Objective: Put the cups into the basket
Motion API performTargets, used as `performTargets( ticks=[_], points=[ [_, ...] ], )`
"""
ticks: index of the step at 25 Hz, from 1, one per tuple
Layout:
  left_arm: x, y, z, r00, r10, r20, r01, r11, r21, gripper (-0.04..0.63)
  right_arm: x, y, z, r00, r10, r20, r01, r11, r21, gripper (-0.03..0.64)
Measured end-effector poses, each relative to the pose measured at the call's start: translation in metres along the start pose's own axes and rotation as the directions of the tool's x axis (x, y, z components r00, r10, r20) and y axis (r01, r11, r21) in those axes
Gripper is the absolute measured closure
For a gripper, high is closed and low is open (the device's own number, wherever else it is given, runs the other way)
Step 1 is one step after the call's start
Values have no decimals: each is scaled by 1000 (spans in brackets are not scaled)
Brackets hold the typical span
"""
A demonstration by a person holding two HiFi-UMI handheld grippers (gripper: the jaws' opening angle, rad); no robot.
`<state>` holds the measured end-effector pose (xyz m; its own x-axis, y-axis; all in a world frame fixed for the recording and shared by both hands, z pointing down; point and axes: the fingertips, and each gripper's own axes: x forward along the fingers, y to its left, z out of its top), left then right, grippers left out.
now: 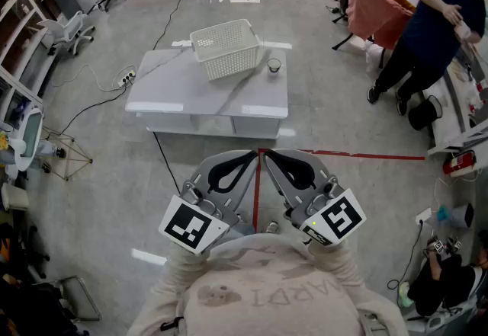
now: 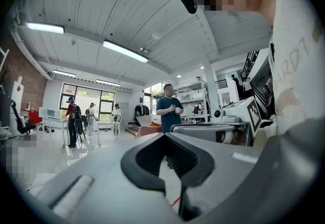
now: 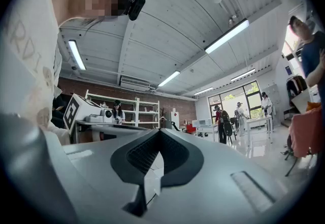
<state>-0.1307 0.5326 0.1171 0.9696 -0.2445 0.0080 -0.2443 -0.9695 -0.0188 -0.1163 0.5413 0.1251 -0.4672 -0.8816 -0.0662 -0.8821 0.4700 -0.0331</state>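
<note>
A white lattice basket (image 1: 225,49) stands on the far part of a low white table (image 1: 206,94). One small clear glass cup (image 1: 274,65) sits on the table just right of the basket. Both grippers are held close to my chest, well short of the table. The left gripper (image 1: 253,154) (image 2: 166,136) and the right gripper (image 1: 268,152) (image 3: 158,131) are shut with nothing between their fingers, tips side by side and pointing toward the table. Neither gripper view shows the cup or basket; both look up at the ceiling and room.
A person in a dark blue shirt (image 1: 427,30) stands at the right beside an orange-draped chair (image 1: 374,11). Red tape (image 1: 343,155) marks the floor before the table. Cables and a power strip (image 1: 126,79) lie left of it, with office chairs (image 1: 69,30) beyond.
</note>
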Motion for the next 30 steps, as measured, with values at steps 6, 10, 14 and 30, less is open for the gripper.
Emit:
performTargets(
  ticks=[6, 10, 14, 30],
  points=[
    [-10, 22, -2, 1000, -1, -1, 1, 1000, 0, 595, 23, 5, 0, 1000, -1, 1, 1, 1000, -10, 594],
    [-17, 37, -2, 1000, -6, 6, 6, 1000, -4, 595, 39, 7, -1, 1000, -4, -1, 4, 1000, -19, 594],
    [-23, 54, -1, 999, -20, 27, 20, 1000, 7, 595, 57, 9, -4, 1000, -21, -3, 21, 1000, -21, 594],
    [48, 120, -25, 997, -64, 35, 66, 997, -46, 595, 76, -87, -30, 992, -122, -10, 123, 992, 40, 592]
  ],
)
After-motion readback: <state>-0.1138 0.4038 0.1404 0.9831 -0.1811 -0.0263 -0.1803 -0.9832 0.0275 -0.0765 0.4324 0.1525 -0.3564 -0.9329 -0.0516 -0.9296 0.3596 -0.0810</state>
